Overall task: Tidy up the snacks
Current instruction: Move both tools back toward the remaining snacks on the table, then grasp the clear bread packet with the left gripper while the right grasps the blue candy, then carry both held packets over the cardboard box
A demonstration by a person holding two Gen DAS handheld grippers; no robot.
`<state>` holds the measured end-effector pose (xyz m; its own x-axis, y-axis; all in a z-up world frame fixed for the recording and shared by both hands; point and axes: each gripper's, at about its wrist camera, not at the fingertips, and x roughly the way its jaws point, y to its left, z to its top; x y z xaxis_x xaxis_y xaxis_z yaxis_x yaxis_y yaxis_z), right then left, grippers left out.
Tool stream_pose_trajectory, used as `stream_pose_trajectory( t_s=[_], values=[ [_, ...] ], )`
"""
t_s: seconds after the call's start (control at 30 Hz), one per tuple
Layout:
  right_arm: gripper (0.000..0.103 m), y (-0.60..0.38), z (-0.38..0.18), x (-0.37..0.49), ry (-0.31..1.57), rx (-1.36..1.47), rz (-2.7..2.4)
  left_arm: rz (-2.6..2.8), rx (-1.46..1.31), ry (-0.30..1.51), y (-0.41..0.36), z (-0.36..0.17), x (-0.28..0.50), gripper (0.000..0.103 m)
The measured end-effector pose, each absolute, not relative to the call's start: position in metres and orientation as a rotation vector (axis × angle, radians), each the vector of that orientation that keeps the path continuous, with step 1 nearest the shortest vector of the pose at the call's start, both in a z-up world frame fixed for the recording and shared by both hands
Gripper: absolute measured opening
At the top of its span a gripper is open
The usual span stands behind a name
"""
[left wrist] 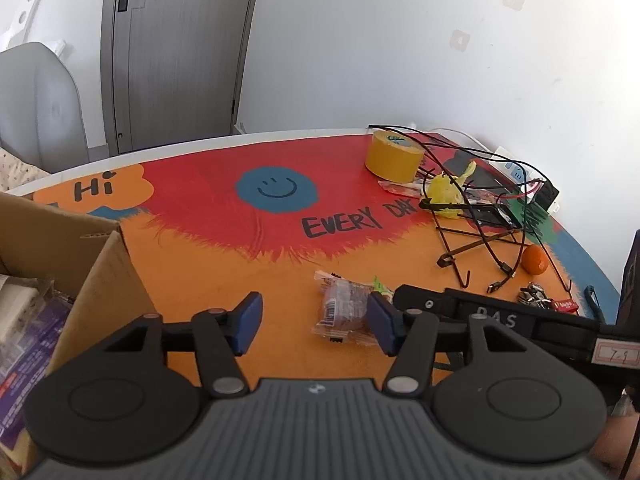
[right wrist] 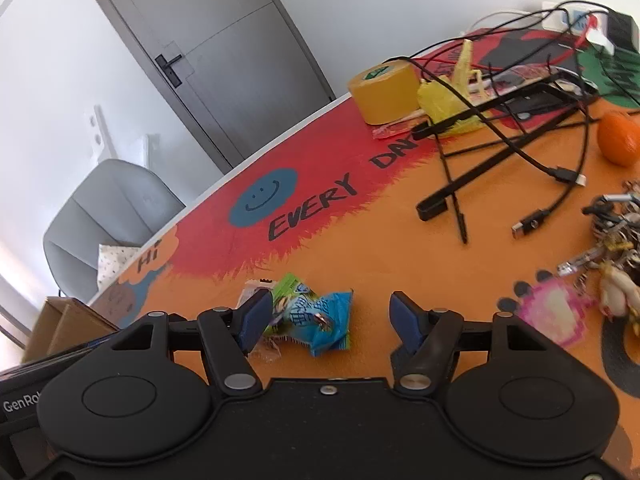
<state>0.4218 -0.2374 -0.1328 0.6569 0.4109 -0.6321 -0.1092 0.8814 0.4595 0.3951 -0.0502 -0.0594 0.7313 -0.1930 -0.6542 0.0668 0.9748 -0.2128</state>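
Where the desk (left wrist: pixel 224 264) begins at far left, an open cardboard box (left wrist: pixel 100 272) stands on it, its near wall rising just beside the left gripper (left wrist: pixel 314 322) and holding purple-printed packs inside. Beyond the box the mat lies bare across the "Hi" patch and the blue smiley face (left wrist: pixel 276 188), and the desk's white rim curves past a grey door (left wrist: pixel 176 52) and a grey chair (left wrist: pixel 36 104). Ahead of the left gripper lies a clear-wrapped snack (left wrist: pixel 344 312), brown inside with a barcode; the jaws stand parted, the right pad just at the wrapper's edge, the left pad well apart from it, nothing clamped.

From the right wrist view, a blue snack packet (right wrist: pixel 320 316) and a green snack packet (right wrist: pixel 290 290) lie crumpled together on the orange mat. The right gripper (right wrist: pixel 328 318) has its jaws apart around them, the left pad against the green one, the right pad clear of both, so nothing is squeezed.

Farther right the clutter thickens: a yellow tape roll (right wrist: pixel 382 90), a yellow plastic bag (right wrist: pixel 444 100), a black wire stand (right wrist: pixel 480 152) with black cables (right wrist: pixel 560 172) trailing over it, an orange (right wrist: pixel 618 138), and a bunch of keys (right wrist: pixel 616 240) with a pink charm (right wrist: pixel 556 312) close to the right pad. A white power strip (left wrist: pixel 516 168) sits at the desk's far right edge against the wall.
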Motion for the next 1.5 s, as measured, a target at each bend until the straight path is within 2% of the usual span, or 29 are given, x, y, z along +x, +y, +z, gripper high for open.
stream_pose_trajectory(
  t_s=[0.13, 0.2, 0.37, 0.47, 0.93, 0.97, 1.0, 1.17, 1.2, 1.5],
  values=[
    [0.066, -0.227, -0.136, 0.424, 0.787, 0.351, 0.304, -0.144, -0.182, 0.741, -0.048, -0.063, 0.401, 0.056],
    [0.062, -0.226, -0.137, 0.424, 0.780, 0.331, 0.300, -0.140, -0.188, 0.748, -0.046, -0.066, 0.403, 0.056],
    [0.039, -0.225, -0.136, 0.421, 0.777, 0.243, 0.286, -0.146, -0.200, 0.754, -0.044, -0.070, 0.409, 0.056],
    [0.032, -0.235, -0.137, 0.420, 0.779, 0.259, 0.304, -0.160, -0.204, 0.759, -0.048, -0.074, 0.414, 0.056],
    [0.030, -0.266, -0.136, 0.395, 0.786, 0.328, 0.257, -0.199, -0.140, 0.820, -0.089, -0.097, 0.430, 0.056],
    [0.030, -0.267, -0.136, 0.393, 0.787, 0.326, 0.255, -0.195, -0.139, 0.817, -0.090, -0.098, 0.428, 0.054],
    [0.030, -0.268, -0.136, 0.392, 0.787, 0.327, 0.252, -0.192, -0.136, 0.813, -0.090, -0.098, 0.427, 0.045],
    [0.030, -0.269, -0.133, 0.386, 0.791, 0.334, 0.240, -0.188, -0.139, 0.827, -0.086, -0.094, 0.417, 0.040],
    [0.030, -0.269, -0.132, 0.384, 0.789, 0.335, 0.240, -0.182, -0.135, 0.826, -0.085, -0.092, 0.414, 0.033],
    [0.030, -0.267, -0.119, 0.363, 0.766, 0.339, 0.246, -0.202, -0.144, 0.824, -0.077, -0.081, 0.388, 0.030]
  ],
)
